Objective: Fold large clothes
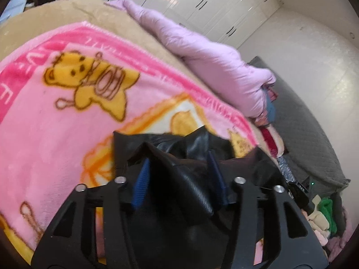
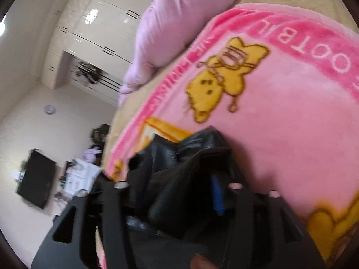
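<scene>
One black garment (image 1: 193, 148), one pink blanket (image 1: 56, 116)

Black leather garment (image 1: 179, 157) bunched over left gripper (image 1: 179, 174), hiding tips of both blue pads (image 1: 141, 183); whether pads press the fold cannot be told. Garment's lower part lost behind gripper frame and bottom edge. Right wrist view motion-blurred: right gripper (image 2: 179, 186) shows only one blue pad (image 2: 217, 197), the other buried under garment (image 2: 179, 165), grip unclear. Pink blanket (image 1: 56, 123) cut off at left and bottom edges, lettering partly cropped, unreadable. Clothes pile (image 1: 323, 215) at right edge too small to sort. Dark screen (image 2: 36, 188) smeared, clutter beside it unidentifiable.
</scene>
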`<state>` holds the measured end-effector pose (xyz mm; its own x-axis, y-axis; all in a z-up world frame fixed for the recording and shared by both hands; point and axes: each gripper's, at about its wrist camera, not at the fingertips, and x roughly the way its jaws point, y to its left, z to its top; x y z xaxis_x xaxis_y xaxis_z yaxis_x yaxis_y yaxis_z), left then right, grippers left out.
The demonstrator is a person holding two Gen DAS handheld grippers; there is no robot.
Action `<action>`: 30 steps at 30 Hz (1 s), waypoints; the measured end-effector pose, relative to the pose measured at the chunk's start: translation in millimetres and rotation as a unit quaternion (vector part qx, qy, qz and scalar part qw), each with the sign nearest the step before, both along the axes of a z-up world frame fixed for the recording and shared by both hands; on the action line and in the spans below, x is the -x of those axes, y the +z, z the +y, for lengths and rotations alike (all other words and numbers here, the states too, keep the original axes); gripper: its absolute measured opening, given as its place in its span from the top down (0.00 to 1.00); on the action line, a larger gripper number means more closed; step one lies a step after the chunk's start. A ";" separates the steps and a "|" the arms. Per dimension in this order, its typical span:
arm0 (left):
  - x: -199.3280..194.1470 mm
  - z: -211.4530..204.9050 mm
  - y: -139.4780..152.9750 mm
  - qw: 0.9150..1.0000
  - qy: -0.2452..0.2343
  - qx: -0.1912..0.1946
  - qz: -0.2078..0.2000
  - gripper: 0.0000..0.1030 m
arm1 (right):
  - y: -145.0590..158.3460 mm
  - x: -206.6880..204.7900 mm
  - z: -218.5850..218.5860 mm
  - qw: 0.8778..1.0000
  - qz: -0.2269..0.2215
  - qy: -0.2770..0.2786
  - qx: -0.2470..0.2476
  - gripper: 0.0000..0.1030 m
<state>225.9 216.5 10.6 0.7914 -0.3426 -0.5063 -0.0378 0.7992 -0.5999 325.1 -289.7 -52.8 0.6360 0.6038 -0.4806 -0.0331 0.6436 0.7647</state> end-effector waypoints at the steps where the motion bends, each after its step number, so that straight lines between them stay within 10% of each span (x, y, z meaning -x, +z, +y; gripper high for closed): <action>1: 0.6 -2.3 4.1 1.000 0.002 -0.006 -0.004 0.55 | 1.6 2.1 -3.9 1.000 -0.002 -0.010 -0.003 0.44; 8: 29.3 0.3 36.2 0.994 0.057 -0.061 -0.068 0.43 | 25.3 18.7 -25.0 0.988 -0.046 -0.084 0.124 0.28; 16: 4.7 -0.1 -30.5 0.994 0.028 -0.088 0.067 0.38 | 10.1 17.9 50.2 0.941 -0.050 0.042 0.332 0.30; 18: 1.7 -6.9 -41.6 0.992 0.019 -0.104 0.075 0.45 | -1.1 15.6 65.3 0.926 -0.047 0.051 0.372 0.49; 19: 0.1 -13.0 -45.7 0.990 0.011 -0.123 0.068 0.68 | -3.7 16.2 68.7 0.924 -0.051 0.052 0.374 0.62; 22: 0.5 -13.2 -45.8 0.991 0.015 -0.124 0.050 0.90 | 3.5 22.1 67.7 0.923 -0.070 0.024 0.377 0.90; 30: -11.7 -27.2 -3.9 0.982 0.015 -0.186 -0.001 0.93 | 35.6 14.4 41.4 0.943 -0.111 -0.027 0.313 0.93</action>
